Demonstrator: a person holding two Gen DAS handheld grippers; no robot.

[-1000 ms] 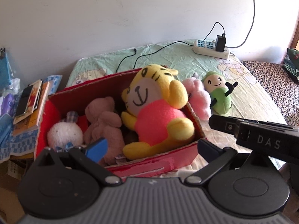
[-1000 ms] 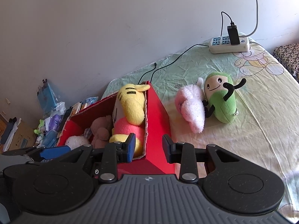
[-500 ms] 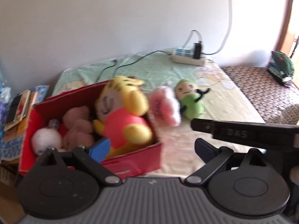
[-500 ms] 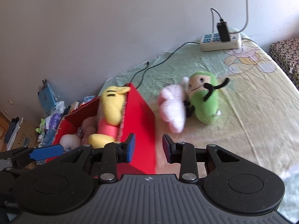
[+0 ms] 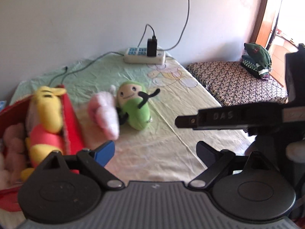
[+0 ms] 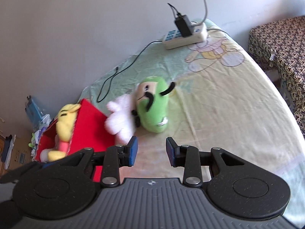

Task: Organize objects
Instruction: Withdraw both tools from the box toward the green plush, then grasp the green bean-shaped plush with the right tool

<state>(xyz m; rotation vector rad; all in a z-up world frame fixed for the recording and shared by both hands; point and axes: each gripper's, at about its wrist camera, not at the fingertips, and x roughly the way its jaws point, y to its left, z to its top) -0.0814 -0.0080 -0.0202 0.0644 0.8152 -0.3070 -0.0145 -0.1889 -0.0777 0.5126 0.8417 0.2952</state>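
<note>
The green plush [image 5: 136, 110] with a tan smiling face and thin black arms lies on the bed [image 5: 171, 143], on the pale yellow-green sheet, and it serves here as the landmark. Touching its left side is a pink plush [image 5: 103, 116], blurred in both views, which fills the gap between the green plush and the red box [image 6: 89, 127]. That box stands further left of the green plush, and a yellow plush [image 5: 47, 114] in a pink top leans against its near wall from inside, with a brown plush [image 5: 13, 143] only partly seen deeper in. Beyond the green plush, by the wall, a white power strip [image 5: 144, 56] lies on the sheet with a black charger [image 5: 152, 47] plugged into it and cables running off toward the box. To the right of the green plush, past the bed's edge, a patterned cushion [image 5: 238, 84] carries a dark green cap [image 5: 256, 54]. In front of the green plush and well short of it, the left gripper [image 5: 155, 153] has its jaws wide apart, though they have just been closing a little, with only bare sheet between them. The right gripper [image 6: 150, 150] stands near the green and pink plushes with its jaws part-way apart, having just opened slightly, and nothing is between them either.
</note>
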